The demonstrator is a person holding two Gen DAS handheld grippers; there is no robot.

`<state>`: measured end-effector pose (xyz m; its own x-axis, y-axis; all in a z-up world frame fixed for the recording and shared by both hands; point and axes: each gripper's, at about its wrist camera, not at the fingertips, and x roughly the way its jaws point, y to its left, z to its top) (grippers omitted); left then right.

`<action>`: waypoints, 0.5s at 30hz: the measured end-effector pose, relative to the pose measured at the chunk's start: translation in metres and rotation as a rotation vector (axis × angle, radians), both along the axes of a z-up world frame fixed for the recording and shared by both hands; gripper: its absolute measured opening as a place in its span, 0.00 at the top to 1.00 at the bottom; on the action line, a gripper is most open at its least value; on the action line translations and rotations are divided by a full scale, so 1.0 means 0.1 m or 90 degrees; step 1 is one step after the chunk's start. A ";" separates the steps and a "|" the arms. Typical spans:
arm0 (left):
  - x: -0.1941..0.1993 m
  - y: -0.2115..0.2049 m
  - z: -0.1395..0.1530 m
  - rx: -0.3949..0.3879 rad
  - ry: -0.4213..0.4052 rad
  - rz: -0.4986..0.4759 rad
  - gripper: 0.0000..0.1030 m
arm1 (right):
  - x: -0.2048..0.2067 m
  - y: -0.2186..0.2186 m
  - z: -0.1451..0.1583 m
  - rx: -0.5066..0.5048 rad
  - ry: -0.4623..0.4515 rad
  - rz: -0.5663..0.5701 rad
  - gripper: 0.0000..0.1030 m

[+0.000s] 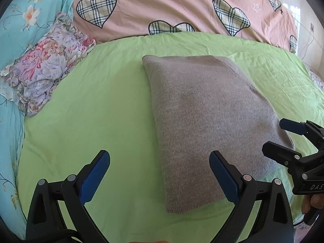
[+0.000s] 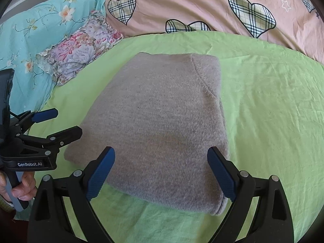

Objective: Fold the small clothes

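Knitwear first: I count one folded grey knit garment, a thick rectangular bundle lying flat on the green sheet near the middle of the bed. Behind it I see one pink duvet with plaid hearts, one turquoise floral cover on the left side, and one small frilled floral cushion resting where the turquoise cover meets the green sheet, well apart from the garment.

I have two grippers in play. My left gripper hovers over the sheet with its jaws spread wide and nothing between them; one blue pad sits over the near left edge of the bundle, the other over bare sheet. My right gripper is likewise gaping and empty, poised above the garment's near edge, both blue pads over the knit. I cannot tell whether either touches the fabric.

From the right wrist camera I see a hand curled around the left gripper's handle; the left wrist camera catches only fingertips at the right gripper's grip.
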<state>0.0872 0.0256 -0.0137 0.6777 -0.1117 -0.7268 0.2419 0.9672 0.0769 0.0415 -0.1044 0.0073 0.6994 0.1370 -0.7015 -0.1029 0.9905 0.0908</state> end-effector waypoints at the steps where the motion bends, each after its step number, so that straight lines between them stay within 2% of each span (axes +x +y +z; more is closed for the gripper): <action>1: 0.01 0.00 0.00 -0.001 0.000 0.000 0.04 | 0.02 0.00 0.00 0.000 0.000 0.002 0.10; 15: 0.06 0.00 0.00 -0.014 0.019 -0.008 0.03 | 0.09 0.05 -0.02 -0.007 0.020 0.012 0.10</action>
<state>0.0933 0.0255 -0.0141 0.6538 -0.1362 -0.7443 0.2561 0.9654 0.0483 0.0507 -0.0993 0.0058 0.6744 0.1416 -0.7246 -0.1190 0.9894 0.0826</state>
